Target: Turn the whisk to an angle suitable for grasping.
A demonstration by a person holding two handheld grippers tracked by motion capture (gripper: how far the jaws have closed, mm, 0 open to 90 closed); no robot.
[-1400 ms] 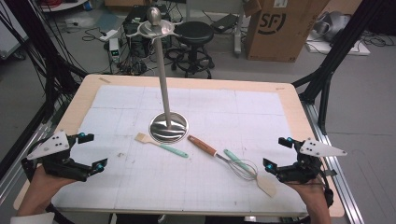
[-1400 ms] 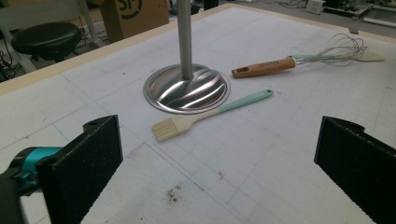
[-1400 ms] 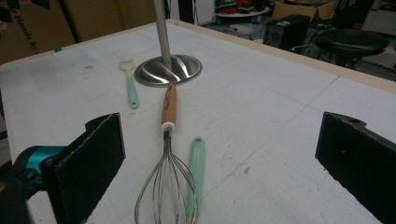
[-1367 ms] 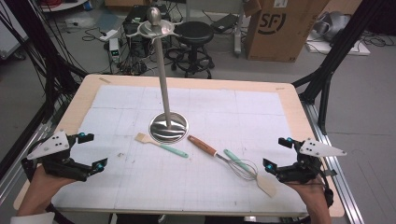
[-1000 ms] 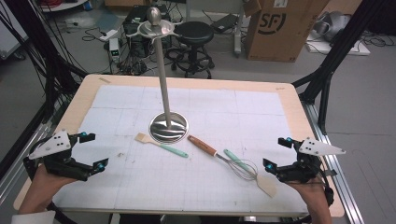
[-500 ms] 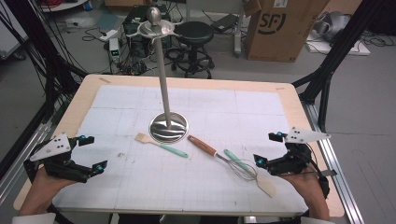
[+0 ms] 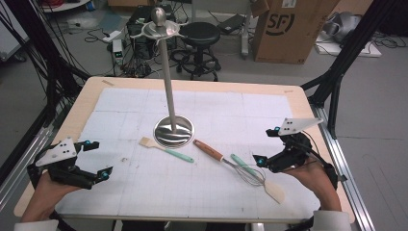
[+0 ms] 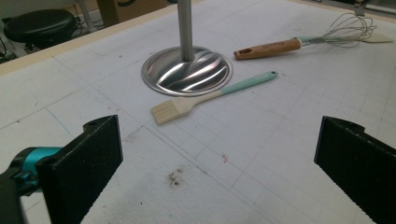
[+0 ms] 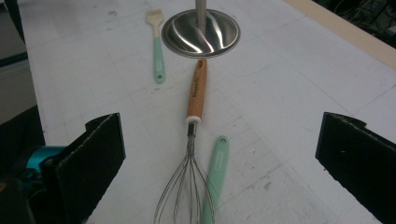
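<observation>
A steel utensil stand (image 7: pixel 174 131) with a round base and a hooked top (image 7: pixel 159 26) rises from the middle of the white mat. In front of it lie a teal-handled pastry brush (image 7: pixel 166 148), a wooden-handled wire whisk (image 7: pixel 226 161) and a teal-handled spatula (image 7: pixel 262 180). My right gripper (image 7: pixel 266 145) is open just right of the whisk's wire end, holding nothing. In the right gripper view the whisk (image 9: pixel 196 93) and spatula handle (image 9: pixel 215 172) lie between the wide-apart jaws. My left gripper (image 7: pixel 98 158) is open and holds nothing at the near left; its view faces the brush (image 8: pixel 205 95).
The white gridded mat (image 7: pixel 120 110) covers a wooden table (image 7: pixel 86 91) with metal rails along both sides. Behind the table are a black stool (image 7: pixel 199 33), a cardboard box (image 7: pixel 288 29) and floor cables. Bare mat lies between the left gripper and the brush.
My right gripper has moved left and slightly away from the near edge, closing in on the whisk's wire end. The left gripper has barely shifted. The utensils lie where they were.
</observation>
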